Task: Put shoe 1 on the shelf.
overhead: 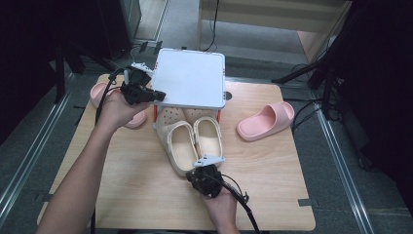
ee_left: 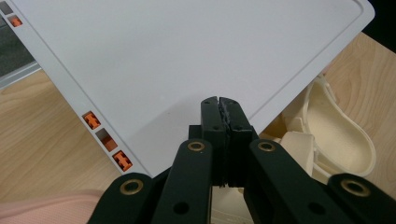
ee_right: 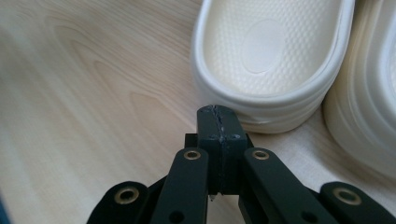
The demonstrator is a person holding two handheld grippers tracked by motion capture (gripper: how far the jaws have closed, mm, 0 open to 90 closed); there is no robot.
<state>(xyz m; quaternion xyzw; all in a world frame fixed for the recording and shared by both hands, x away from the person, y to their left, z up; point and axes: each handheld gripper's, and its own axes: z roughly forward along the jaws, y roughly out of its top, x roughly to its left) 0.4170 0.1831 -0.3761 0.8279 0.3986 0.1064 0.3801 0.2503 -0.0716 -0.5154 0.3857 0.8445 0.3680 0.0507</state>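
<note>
both jaws pressed together, empty: left gripper point(ee_left: 219, 103) over white shelf point(ee_left: 187, 51), right gripper point(ee_right: 218, 111) by cream clogs point(overhead: 192, 139).

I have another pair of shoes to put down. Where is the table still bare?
Bare wood lies at the table's near left corner, beside the cream slippers, and at the near right, below the pink slipper. It is crowded mid-table: the slippers sit tucked under the white rack, and another pink slipper lies at the far left.

two cream clogs point(overhead: 195, 141), two pink slides point(overhead: 266, 122) (apart) — one white shelf point(overhead: 191, 79)
</note>
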